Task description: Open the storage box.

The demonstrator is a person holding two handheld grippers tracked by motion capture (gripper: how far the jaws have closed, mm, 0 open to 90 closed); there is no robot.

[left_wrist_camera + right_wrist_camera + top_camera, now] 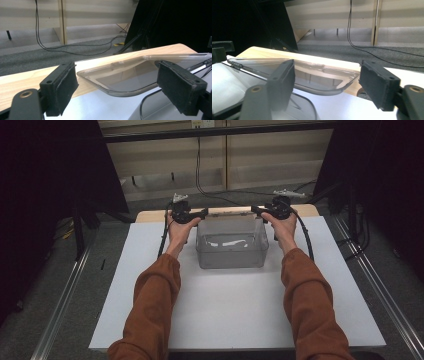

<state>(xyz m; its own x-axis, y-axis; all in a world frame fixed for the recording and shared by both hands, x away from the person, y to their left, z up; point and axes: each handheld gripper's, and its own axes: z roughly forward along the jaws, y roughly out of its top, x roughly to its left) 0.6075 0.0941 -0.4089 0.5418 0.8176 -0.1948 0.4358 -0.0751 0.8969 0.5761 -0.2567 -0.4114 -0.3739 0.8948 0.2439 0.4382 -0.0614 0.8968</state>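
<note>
A clear plastic bin [230,245] sits toward the far middle of the white counter [235,315], its far rim close to the pale wooden strip [150,215] along the counter's back edge. It stands square to me and upright, so I judge that it has been set where it is meant to rest.

My left tongs [203,212] hover at the bin's far-left corner and my right tongs [255,210] at its far-right corner, one to each side so that a wide, floppy-walled container stays level between two hands. In the left gripper view the rounded rim corner [117,82] lies in the gap between the black foam pads [65,87], but neither pad presses on it; the jaws stand well apart. The right gripper view tells the same story: the bin's opposite corner [324,82] runs between the pads [378,86], apart from both, jaws wide. So both tongs are open and have hold of nothing.

I take this for a release with the hands not yet drawn clear. The next move, as I judge it, calls for backing each pair of tongs straight off the rim, since a pad catching the lip could drag the light bin.

Rust-coloured sleeves [152,305] reach up from the near edge. Beyond the counter lie grey carpet [30,57] and black cables [75,48].
</note>
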